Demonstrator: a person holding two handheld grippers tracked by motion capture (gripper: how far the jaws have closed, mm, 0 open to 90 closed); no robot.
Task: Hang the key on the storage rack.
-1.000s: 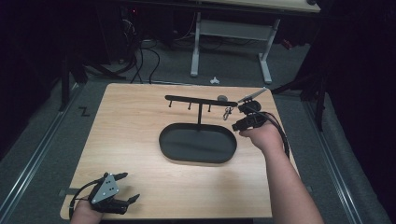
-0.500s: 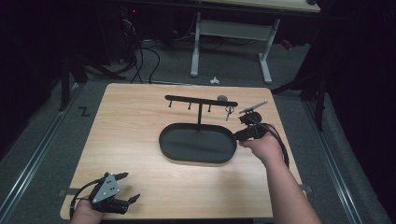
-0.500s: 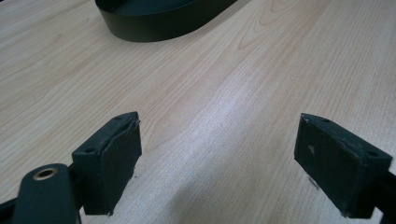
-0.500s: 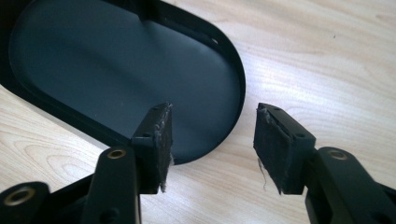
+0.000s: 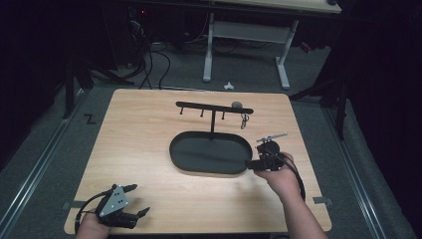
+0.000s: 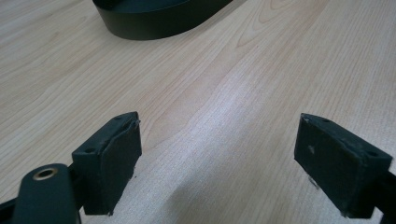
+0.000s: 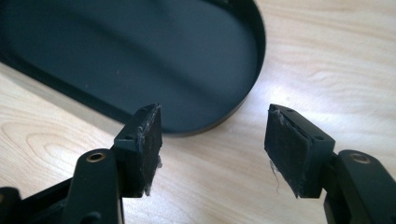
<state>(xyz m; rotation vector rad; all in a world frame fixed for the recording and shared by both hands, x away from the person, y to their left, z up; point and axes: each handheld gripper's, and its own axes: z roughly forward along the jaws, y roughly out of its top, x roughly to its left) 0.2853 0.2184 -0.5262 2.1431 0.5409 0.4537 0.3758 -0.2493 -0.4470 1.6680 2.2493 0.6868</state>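
Note:
A black oval tray lies empty at the middle of the wooden table. Behind it stands a black rack with hooks; a small metal item hangs near its right end. My right gripper hovers at the tray's right end, pointing left. In the right gripper view its jaws stand open just short of the tray's rim; they have just been opening and nothing is between them. My left gripper rests at the near left corner, open over bare wood, with the tray's wall far ahead.
A small grey round object sits behind the rack's right end. Beyond the table, a white table frame and cables lie on the dark floor. Bare wood spreads left of the tray and along the near edge.
My right hand has come down and toward the near side, from beside the rack's right end to the tray's right end, and its jaws have spread wider. The left hand has stayed put.

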